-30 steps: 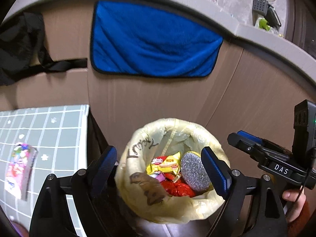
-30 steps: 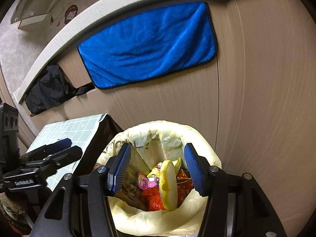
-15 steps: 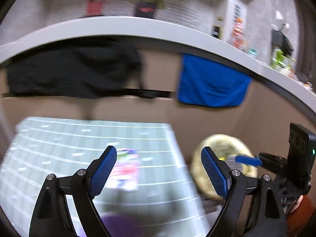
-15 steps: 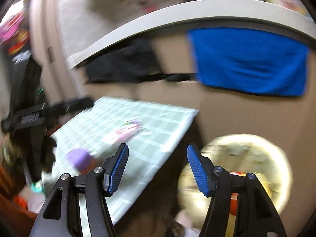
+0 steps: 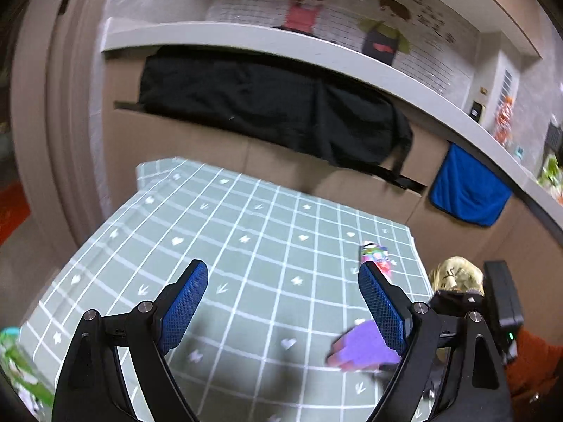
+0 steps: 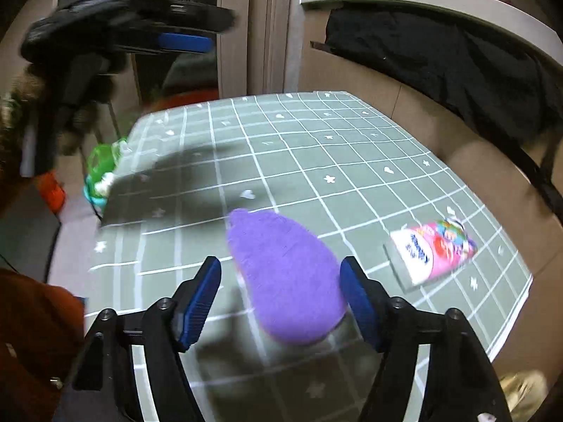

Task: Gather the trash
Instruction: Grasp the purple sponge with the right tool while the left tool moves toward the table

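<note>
Right gripper [image 6: 279,299], jaws just opening wide, is straddling the soft, light purple pad [image 6: 281,277]; grip its narrow sides

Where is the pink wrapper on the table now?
In the right wrist view the pink wrapper lies flat on the green checked tablecloth near its right edge, to the right of the purple cloth and apart from it.

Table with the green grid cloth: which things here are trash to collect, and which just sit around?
Job:
purple teardrop-shaped felt piece
pink printed wrapper
green crumpled plastic piece
yellow-lined trash bin

Just there:
black cloth
blue towel
</note>
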Tool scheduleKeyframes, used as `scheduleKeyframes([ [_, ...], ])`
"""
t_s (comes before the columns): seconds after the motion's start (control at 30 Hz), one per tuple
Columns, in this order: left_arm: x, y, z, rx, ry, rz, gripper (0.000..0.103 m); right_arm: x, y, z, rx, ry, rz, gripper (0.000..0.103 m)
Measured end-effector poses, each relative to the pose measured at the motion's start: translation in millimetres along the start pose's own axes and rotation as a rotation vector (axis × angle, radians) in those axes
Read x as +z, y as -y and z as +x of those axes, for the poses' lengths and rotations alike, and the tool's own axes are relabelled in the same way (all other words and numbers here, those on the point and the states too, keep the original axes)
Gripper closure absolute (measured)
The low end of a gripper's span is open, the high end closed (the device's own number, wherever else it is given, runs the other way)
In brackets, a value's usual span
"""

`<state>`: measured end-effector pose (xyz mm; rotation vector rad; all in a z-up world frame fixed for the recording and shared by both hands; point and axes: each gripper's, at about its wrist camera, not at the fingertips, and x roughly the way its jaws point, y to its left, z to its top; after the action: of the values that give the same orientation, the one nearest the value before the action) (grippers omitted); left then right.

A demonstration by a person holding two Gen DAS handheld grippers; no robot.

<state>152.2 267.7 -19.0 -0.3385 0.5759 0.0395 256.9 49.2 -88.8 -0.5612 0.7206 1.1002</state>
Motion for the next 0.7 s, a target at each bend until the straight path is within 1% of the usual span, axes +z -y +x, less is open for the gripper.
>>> scheduleKeyframes([
  [0.1, -7, -18, -2, 0.006, -0.005, -0.038, 0.016, 1, 13, 14, 0.015, -0.024, 0.011, 0.030],
  [0.13, -9, -23, -2, 0.005, -0.002, -0.051, 0.016, -1, 14, 19, 0.028, -0.031, 0.022, 0.025],
  [0.17, -9, -25, -1, 0.004, -0.002, -0.061, 0.016, 0, 18, 23, 0.045, -0.038, 0.033, 0.024],
  [0.27, -12, -29, 4, -0.009, -0.010, -0.088, 0.016, -2, 26, 34, 0.111, -0.074, 0.072, 0.024],
  [0.33, -14, -27, 13, -0.018, -0.027, -0.096, 0.016, -4, 23, 41, 0.102, -0.094, 0.059, 0.024],
  [0.4, -13, -22, 21, -0.021, -0.042, -0.095, 0.016, -6, 17, 45, 0.095, -0.109, 0.033, 0.028],
  [0.43, -14, -18, 27, -0.026, -0.050, -0.093, 0.016, -7, 14, 43, 0.079, -0.102, 0.022, 0.034],
  [0.5, -14, -10, 37, -0.036, -0.059, -0.086, 0.016, -9, 12, 36, 0.056, -0.082, 0.024, 0.035],
  [0.57, -14, 3, 51, -0.056, -0.071, -0.074, 0.016, -10, 18, 17, 0.042, -0.025, 0.067, 0.035],
  [0.6, -14, 9, 56, -0.068, -0.081, -0.070, 0.016, -12, 24, 3, 0.031, 0.013, 0.109, 0.035],
  [0.7, -16, 36, 83, -0.119, -0.130, -0.046, 0.016, -21, 47, -31, -0.014, 0.080, 0.232, 0.035],
])
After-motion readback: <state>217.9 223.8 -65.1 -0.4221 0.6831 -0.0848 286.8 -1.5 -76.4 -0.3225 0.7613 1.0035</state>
